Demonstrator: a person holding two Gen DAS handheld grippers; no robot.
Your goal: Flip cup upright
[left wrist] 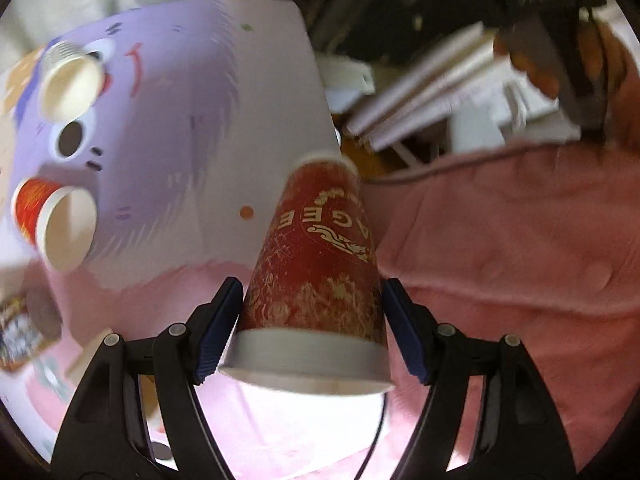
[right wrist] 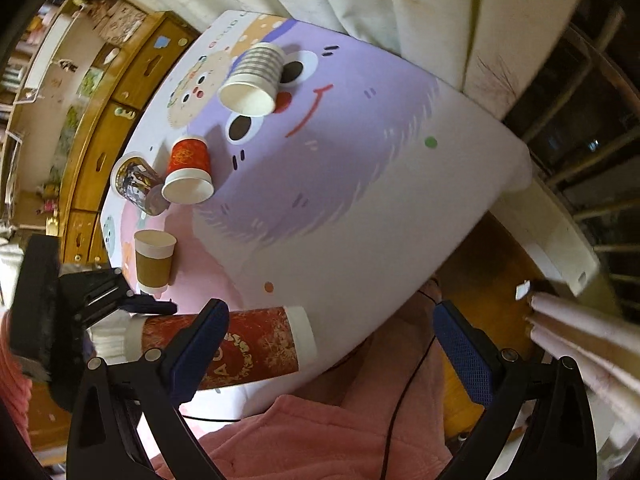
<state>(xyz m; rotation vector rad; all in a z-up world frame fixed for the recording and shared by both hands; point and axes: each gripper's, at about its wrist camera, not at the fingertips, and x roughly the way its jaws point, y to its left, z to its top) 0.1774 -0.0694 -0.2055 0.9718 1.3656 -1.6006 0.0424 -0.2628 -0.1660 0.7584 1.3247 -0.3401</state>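
A tall red paper cup with gold print sits between the blue pads of my left gripper, its white-rimmed mouth toward the camera and its base pointing away. The left gripper is shut on it and holds it off the table. In the right wrist view the same cup lies sideways in the air at the table's near edge, held by the left gripper from the left. My right gripper is open and empty, just right of the cup.
On the purple cartoon table mat stand a ribbed white cup, a small red cup, a dark printed cup and a brown-sleeved cup. The person's pink clothing is below. Wooden cabinets are at left.
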